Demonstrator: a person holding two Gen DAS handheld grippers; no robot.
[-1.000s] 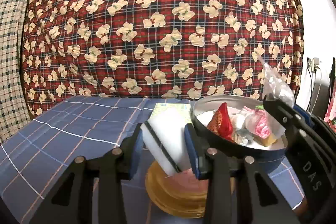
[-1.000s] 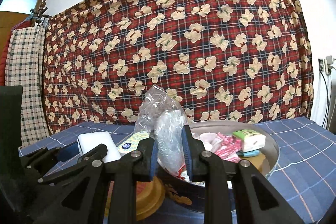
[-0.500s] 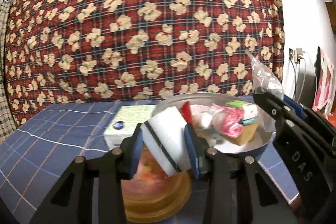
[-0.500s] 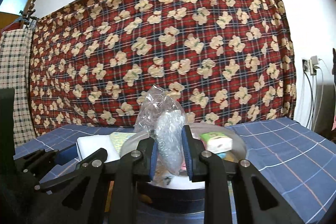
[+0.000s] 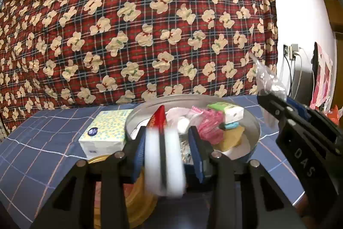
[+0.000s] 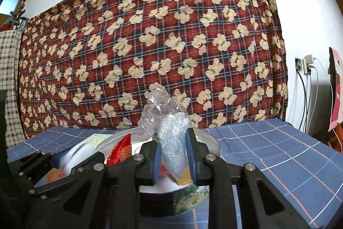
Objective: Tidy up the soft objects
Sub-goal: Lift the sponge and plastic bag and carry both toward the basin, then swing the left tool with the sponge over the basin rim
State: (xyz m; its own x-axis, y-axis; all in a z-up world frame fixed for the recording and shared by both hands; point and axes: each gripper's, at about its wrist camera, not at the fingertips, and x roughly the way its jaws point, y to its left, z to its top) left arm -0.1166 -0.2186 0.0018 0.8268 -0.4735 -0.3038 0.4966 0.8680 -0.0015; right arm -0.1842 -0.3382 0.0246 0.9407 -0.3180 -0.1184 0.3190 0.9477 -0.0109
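Change since a second ago: both grippers have swung rightward across the worktop (image 5: 38, 156), so the round tin (image 5: 255, 132) now sits straight ahead of the left gripper (image 5: 166, 156).
Left gripper: fingers clamped on a white sponge block with a dark stripe (image 5: 164, 162), blurred, held above the yellow lid (image 5: 137, 203) at the tin's near edge.
Right gripper (image 6: 173, 157): fingers pinched on a crumpled clear plastic bag (image 6: 169, 121), held over the tin.
Tin contents: red packet (image 5: 159, 119), pink wrapper (image 5: 209, 123), green-and-white pack (image 5: 228, 111), yellow sponge (image 5: 231, 138).
Tissue box (image 5: 105, 134): just left of the tin.
Backdrop: red plaid bear-print cloth (image 5: 137, 25).
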